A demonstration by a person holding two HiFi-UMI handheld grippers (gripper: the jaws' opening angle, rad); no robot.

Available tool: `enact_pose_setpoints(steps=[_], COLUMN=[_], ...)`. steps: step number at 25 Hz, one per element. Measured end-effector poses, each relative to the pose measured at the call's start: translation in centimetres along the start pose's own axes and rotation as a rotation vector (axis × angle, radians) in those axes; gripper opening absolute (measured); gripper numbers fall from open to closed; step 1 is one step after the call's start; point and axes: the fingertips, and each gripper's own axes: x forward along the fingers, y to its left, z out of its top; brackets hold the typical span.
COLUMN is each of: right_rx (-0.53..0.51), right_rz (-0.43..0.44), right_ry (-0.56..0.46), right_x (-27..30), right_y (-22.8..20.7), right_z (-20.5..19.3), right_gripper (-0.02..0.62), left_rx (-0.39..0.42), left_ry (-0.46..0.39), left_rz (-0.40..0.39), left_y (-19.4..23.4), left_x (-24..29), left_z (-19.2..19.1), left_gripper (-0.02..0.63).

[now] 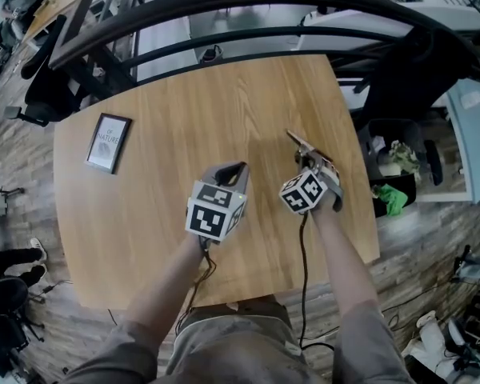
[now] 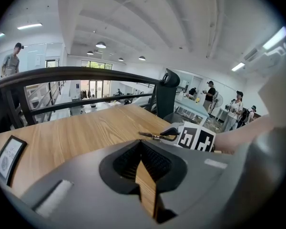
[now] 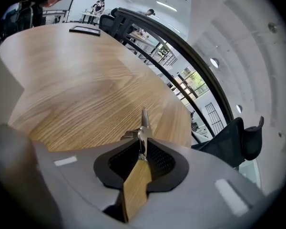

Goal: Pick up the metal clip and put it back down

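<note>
A metal clip [image 1: 301,144] sticks out forward from the tips of my right gripper [image 1: 310,160], which is shut on its rear end, right of the table's middle. In the right gripper view the clip [image 3: 143,127] stands on edge between the black pads, just over the wooden table [image 3: 76,89]. My left gripper [image 1: 232,170] hangs beside it to the left, shut with nothing in it. The left gripper view shows its tips [image 2: 142,146] together, with the clip [image 2: 155,136] off to the right.
A framed picture [image 1: 109,142] lies at the table's left side. A black railing [image 1: 224,6] curves along the far edge. To the right, off the table [image 1: 184,102], stands a dark bin [image 1: 392,178] with rubbish. People stand in the background of the left gripper view.
</note>
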Motion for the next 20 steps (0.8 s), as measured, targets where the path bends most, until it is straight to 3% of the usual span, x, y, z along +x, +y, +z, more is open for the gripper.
enact_pose_setpoints(steps=[6,13,20], right_rx=[0.222,0.52,0.583], right_rz=[0.13,0.197,0.22], right_ry=[-0.035,-0.237,-0.449], right_x=[-2.5,-11.2,-22.2], right_y=[-0.3,-2.5,-2.5], right_z=[0.4,3.4,7.2], right_gripper=[0.104,0.103,0.095], left_rx=[0.009,0.028,0.102], left_ry=[-0.007,-0.072,-0.178], left_rz=[0.001,-0.002,-0.003], left_y=[0.0,-0.4,-1.6], left_x=[-0.9,-4.6,-11.0], left_z=[0.7,3.0,5.5], left_gripper=[0.002,0.002,0.002])
